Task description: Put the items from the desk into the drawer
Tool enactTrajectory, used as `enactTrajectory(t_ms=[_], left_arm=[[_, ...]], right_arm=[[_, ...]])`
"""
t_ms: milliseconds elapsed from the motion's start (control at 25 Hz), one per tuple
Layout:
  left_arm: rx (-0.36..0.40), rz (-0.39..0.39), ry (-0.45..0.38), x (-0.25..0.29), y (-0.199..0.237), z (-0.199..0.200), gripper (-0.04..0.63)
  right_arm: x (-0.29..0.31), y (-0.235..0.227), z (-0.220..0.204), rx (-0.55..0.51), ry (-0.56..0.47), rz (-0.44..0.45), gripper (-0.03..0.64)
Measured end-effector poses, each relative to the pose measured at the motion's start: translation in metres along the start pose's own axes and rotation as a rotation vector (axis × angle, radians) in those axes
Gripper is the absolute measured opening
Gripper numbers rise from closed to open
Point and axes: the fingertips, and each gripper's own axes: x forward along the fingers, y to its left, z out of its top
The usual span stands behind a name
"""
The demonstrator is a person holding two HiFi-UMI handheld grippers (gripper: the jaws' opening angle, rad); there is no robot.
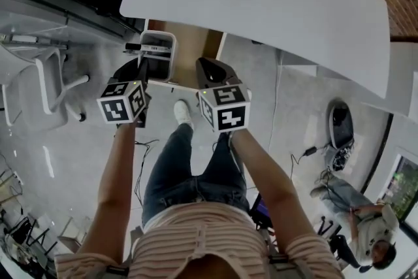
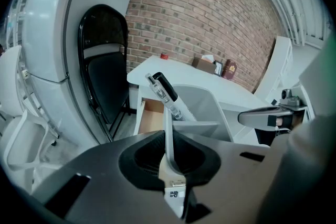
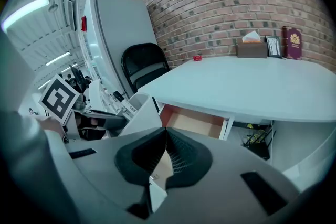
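White plastic forms the bin [image 2: 202, 105], a desk tidy held in the air just in front of the open drawer [image 3: 194, 120] and not yet inside it. Left of the drawer stands a black folding chair [image 2: 105, 76], clear of the work.

Next comes the left gripper [image 2: 167, 136]. Its jaws pinch the bin's thin left wall edge-on. That hold on the rim keeps the bin upright, so the pen [image 2: 164, 89] leaning out of it does not spill.

On the bin's other side, nearer the drawer's middle, is the right gripper [image 3: 164, 136]. Its jaws are pressed together on what looks like the opposite wall. The wall runs right into the tips, though the contact is thin and hard to read. Two holds on opposite walls would keep so light and tall a thing from swinging.

Both grippers tilt down toward the drawer, which sticks out from under the white desk [image 1: 274, 3]. I judge the bin is being brought to it.

Beyond and right of the drawer, at the desk's far edge, sit a tissue box [image 3: 252, 47] and a red book [image 3: 292, 42], probably items yet to go.
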Motion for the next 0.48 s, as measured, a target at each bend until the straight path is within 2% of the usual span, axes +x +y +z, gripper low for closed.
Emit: enactTrajectory(t_ms=[480], left_arm=[[0.021,-0.022,0.067,0.063,-0.009,-0.044,0.041]], right_arm=[[0.014,-0.030,-0.064,0.042,0.076,-0.046,0.017]])
